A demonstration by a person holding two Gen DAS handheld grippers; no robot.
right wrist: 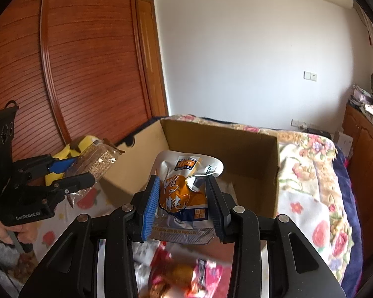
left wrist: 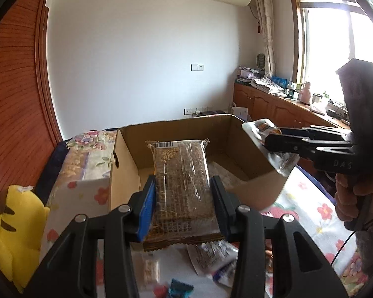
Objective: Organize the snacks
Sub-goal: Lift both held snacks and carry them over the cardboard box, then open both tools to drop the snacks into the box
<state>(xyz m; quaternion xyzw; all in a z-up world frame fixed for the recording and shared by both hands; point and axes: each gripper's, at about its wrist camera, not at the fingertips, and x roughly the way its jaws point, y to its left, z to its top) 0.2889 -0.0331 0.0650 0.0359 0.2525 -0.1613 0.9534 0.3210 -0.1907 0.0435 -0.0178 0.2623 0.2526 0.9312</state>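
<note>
Two claws gripping | left claw [left wrist: 184, 196]: peanut bar pack [left wrist: 181, 181] | right claw [right wrist: 184, 201]: silver pouch [right wrist: 184, 191] | cardboard box [left wrist: 126, 159]: contents unclear

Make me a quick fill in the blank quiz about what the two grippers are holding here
1. The left gripper is shut on a clear brown ____ pack.
2. The right gripper grips a silver and ____ pouch.
3. Both snacks are held near an open ____ box.
4. Beside the box sits a ____ plush toy.

Missing words: snack; orange; cardboard; yellow

Loose snack packets [right wrist: 184, 273] below the fingers are motion-blurred and unreadable, partly cut by the frame's bottom edge.
</note>
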